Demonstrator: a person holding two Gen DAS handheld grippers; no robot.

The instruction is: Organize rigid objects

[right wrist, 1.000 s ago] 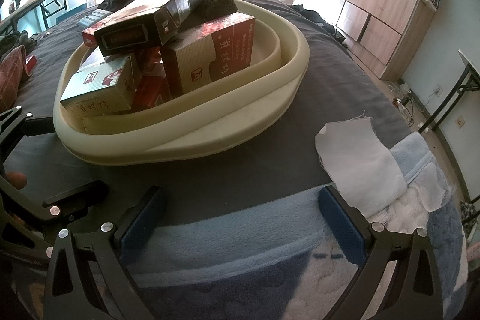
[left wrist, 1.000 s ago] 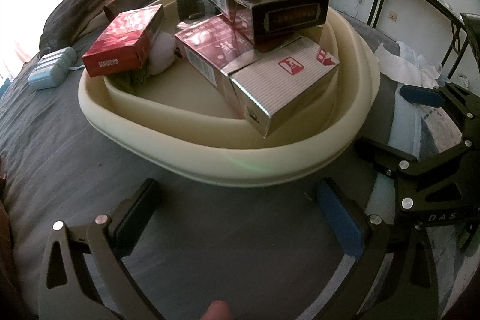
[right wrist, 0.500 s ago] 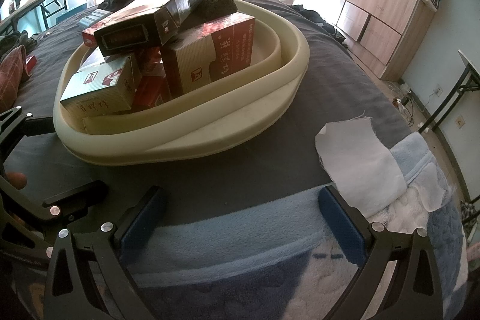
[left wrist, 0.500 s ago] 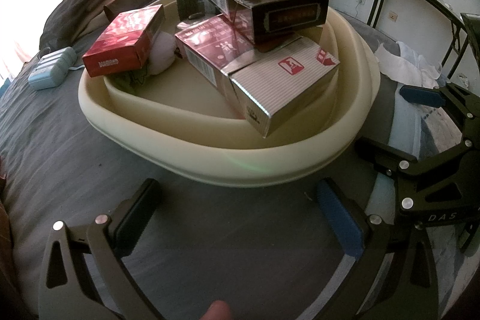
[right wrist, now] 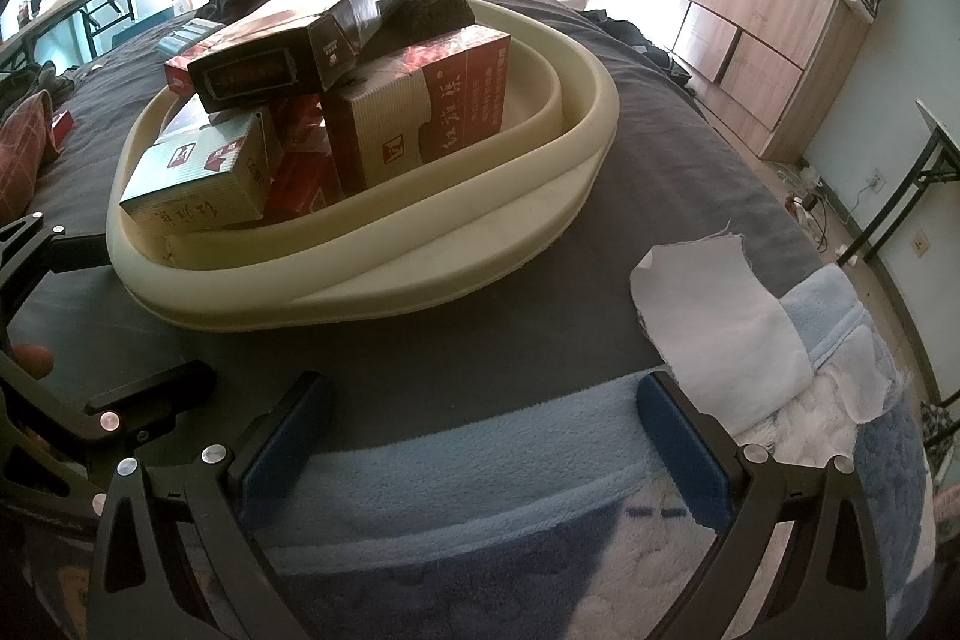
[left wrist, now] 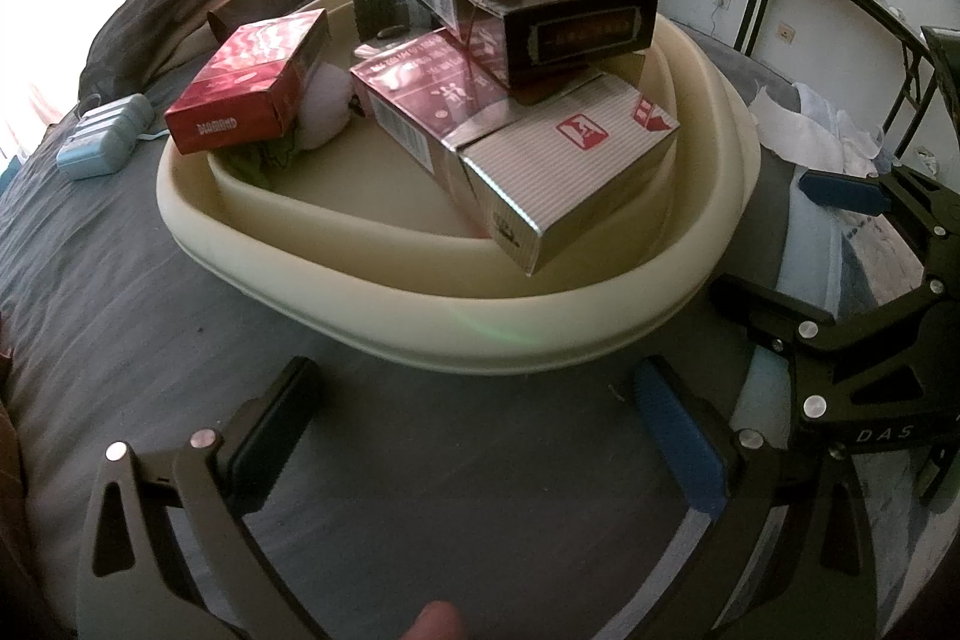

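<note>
Cigarette boxes (left wrist: 528,100) are being kept piled in the cream basin (left wrist: 456,316) mid-frame, while both the left gripper (left wrist: 474,436) and right gripper (right wrist: 480,430) are being held wide open, empty, at the bottom.

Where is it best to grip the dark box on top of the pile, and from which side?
Probably grip the dark box across its two long sides, coming from above. It lies topmost and tilted in the cream basin; the open left gripper is nearest.

basin (left wrist: 456,334): matt plastic | dark box (left wrist: 528,4): glossy wrap | bedsheet (left wrist: 120,316): grey cloth
</note>
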